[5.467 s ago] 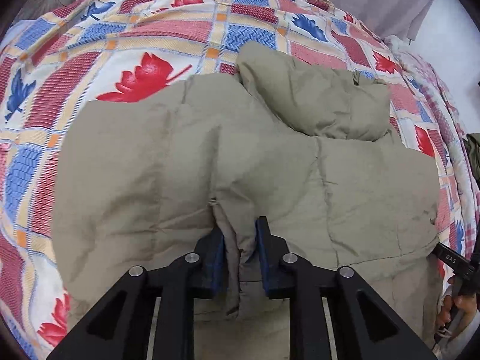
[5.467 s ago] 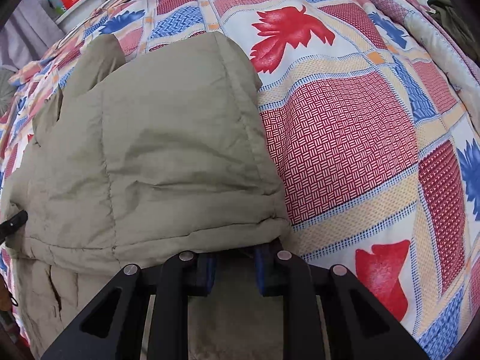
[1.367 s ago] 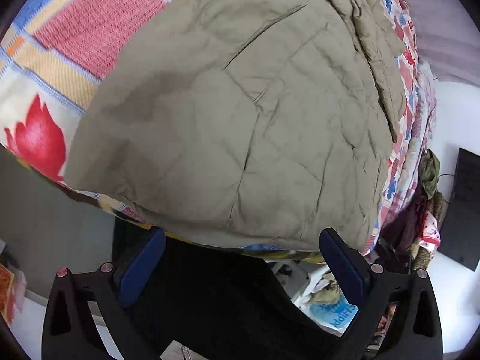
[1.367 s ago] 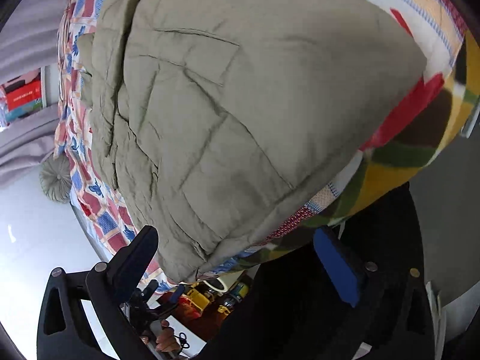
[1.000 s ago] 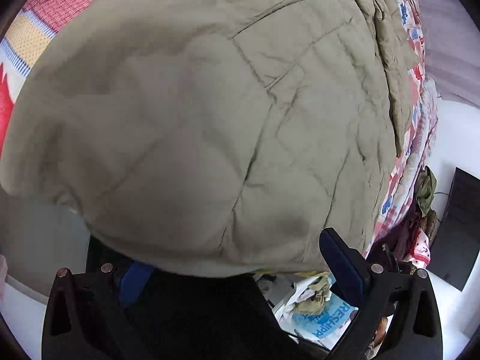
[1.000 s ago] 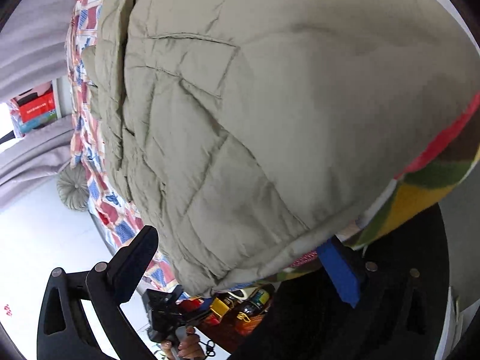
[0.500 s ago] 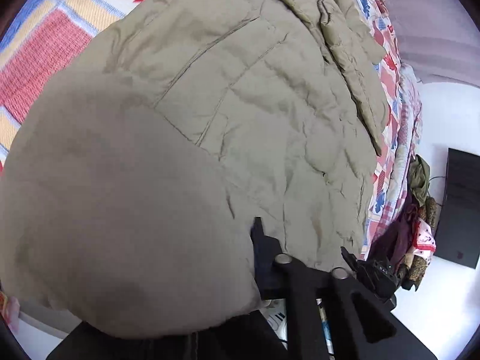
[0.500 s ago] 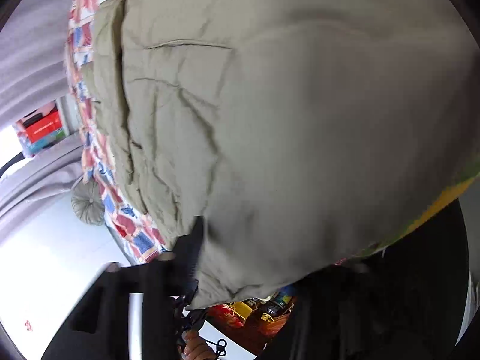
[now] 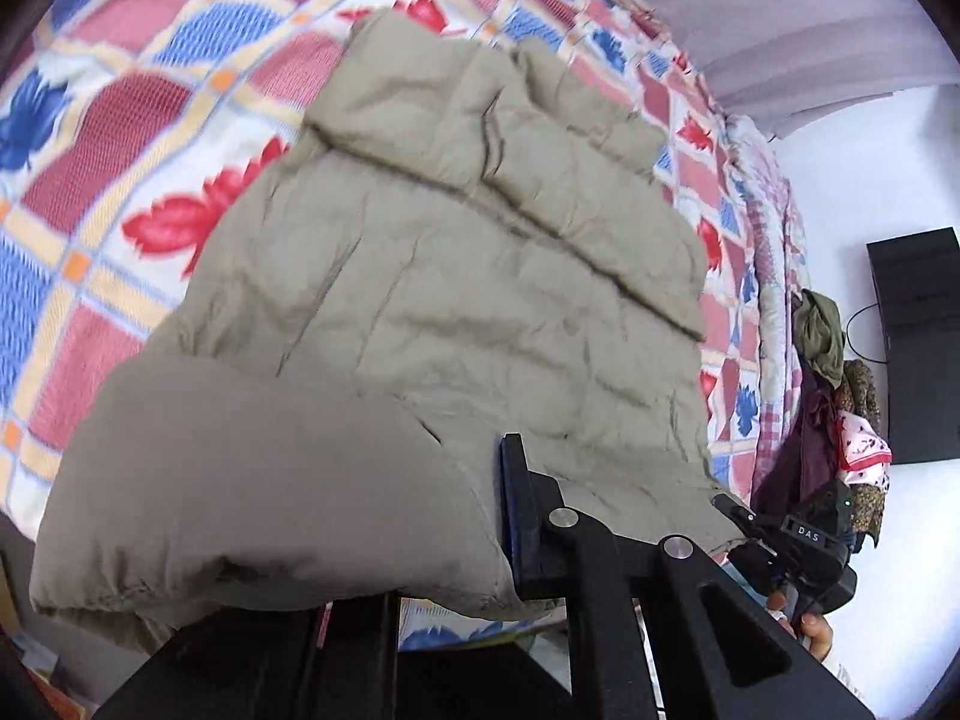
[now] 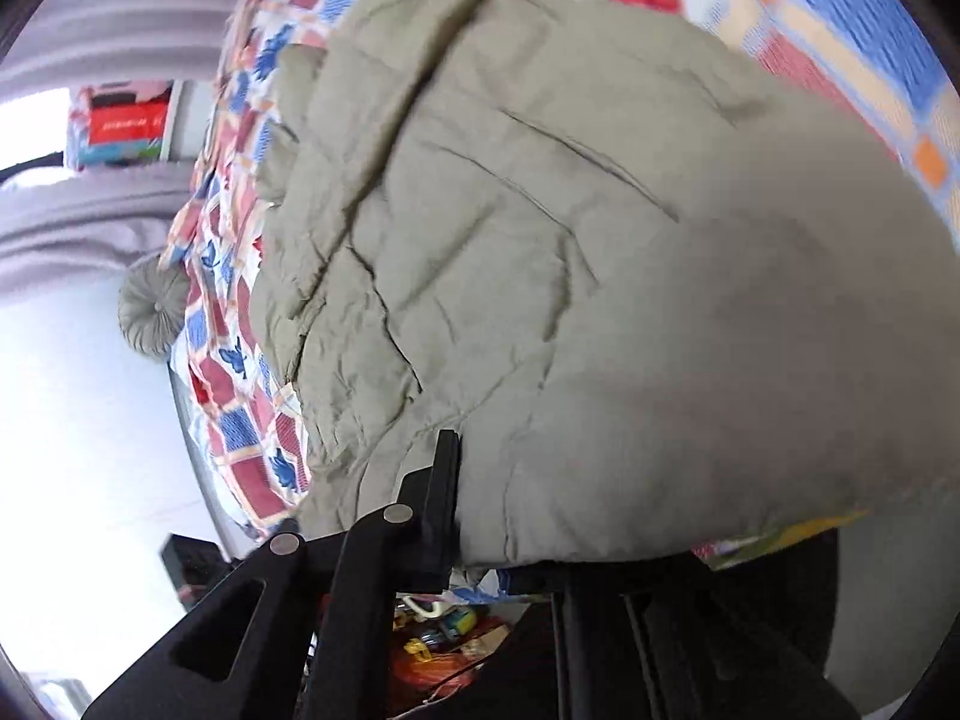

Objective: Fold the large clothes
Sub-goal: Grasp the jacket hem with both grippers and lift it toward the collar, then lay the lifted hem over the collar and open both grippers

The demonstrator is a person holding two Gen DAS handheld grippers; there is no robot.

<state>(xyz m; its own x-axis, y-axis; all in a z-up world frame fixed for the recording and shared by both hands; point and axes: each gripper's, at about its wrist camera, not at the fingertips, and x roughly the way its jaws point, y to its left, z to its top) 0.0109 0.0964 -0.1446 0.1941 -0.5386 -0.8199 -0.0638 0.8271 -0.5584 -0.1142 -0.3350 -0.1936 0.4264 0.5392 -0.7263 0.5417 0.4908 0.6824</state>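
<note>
We read the left wrist view first. The khaki padded jacket (image 9: 456, 276) lies across the patterned bedspread (image 9: 90, 138), filling the frame's centre. The left gripper (image 9: 420, 516) at lower centre looks clamped on the near hem, probably to lift it for a fold; only one finger (image 9: 516, 516) shows, the other buried in fabric. At lower right the right gripper (image 9: 798, 546) is small. In the right wrist view it (image 10: 480, 510) also seems clamped on the hem, its second finger hidden under the jacket (image 10: 600, 276). Both frames are blurred.
</note>
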